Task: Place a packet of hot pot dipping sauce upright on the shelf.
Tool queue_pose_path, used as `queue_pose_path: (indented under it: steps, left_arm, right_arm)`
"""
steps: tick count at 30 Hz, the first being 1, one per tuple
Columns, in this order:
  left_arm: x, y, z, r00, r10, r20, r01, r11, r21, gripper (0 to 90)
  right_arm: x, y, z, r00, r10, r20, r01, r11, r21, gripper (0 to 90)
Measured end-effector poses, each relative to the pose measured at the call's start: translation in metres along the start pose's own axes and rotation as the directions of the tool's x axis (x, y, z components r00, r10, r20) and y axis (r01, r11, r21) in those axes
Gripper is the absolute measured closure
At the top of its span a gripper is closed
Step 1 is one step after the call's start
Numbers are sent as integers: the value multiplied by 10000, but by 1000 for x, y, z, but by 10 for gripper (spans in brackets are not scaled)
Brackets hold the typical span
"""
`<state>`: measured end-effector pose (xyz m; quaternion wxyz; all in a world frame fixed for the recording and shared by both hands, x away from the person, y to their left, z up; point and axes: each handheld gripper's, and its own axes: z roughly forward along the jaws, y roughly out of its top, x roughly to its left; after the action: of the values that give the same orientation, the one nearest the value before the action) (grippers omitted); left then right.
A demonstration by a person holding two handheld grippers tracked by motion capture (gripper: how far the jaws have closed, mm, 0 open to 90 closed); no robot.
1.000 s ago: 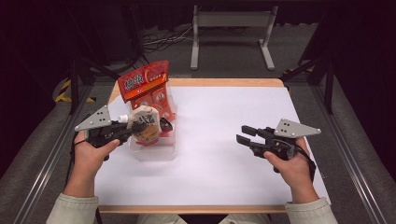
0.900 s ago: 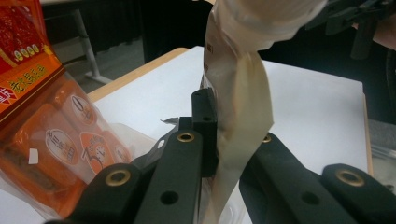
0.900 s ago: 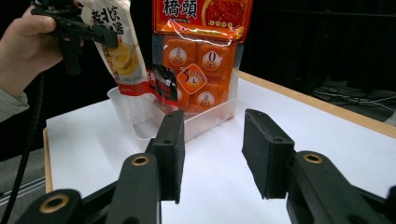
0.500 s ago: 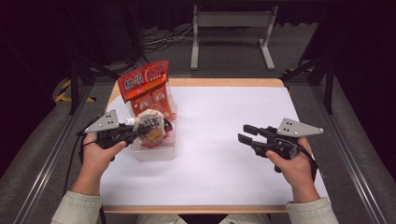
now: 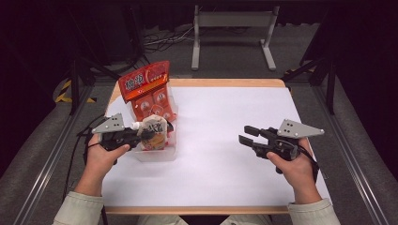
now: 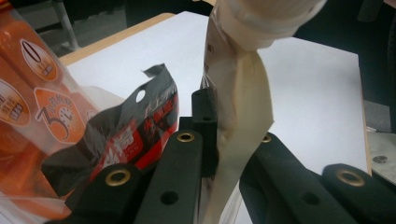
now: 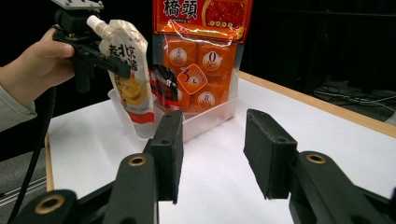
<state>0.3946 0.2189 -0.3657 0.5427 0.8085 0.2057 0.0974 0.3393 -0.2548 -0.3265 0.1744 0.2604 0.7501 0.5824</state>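
Lower than a second ago, the left gripper (image 5: 157, 132) has sunk with its spouted pouch (image 5: 153, 132) toward the clear plastic bin (image 5: 159, 154) at the table's left side. Its jaws are clamped tight on the pouch's upper part, just under the white cap, and the pouch hangs upright with its bottom edge inside the bin's near end; whether it rests on the bin floor I cannot tell.

Behind the pouch, a tall orange snack bag (image 5: 148, 91) stands in the far end of the same bin, rising well above the rim. Between the two, a small dark red-and-black packet (image 7: 164, 83) leans against the orange bag, close beside the pouch and crowding the space it hangs in. In the left gripper view, that packet sits just left of the jaws, touching them.

Out on the right of the white table (image 5: 225, 122), well apart from the bin, the right gripper (image 5: 245, 133) hovers in place as before. Its jaws stand partly apart with nothing between them, and have just been opening a little further.
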Motion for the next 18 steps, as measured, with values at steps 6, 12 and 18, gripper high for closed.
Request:
queue_pose_path:
  steps: [6,12,18]
  left_arm:
    - [2,-7,7,9996,-251,114,249,9994,227,874]
    - [3,-13,12,9995,-306,96,301,9987,412,874]
    - [5,-18,17,9988,-465,166,452,9965,698,867]
  right_arm:
    - [0,0,0,10000,-26,-7,26,10000,29,580]
    - [2,1,1,10000,-80,-12,80,10000,33,581]
    - [1,1,0,10000,-86,-22,86,10000,34,580]
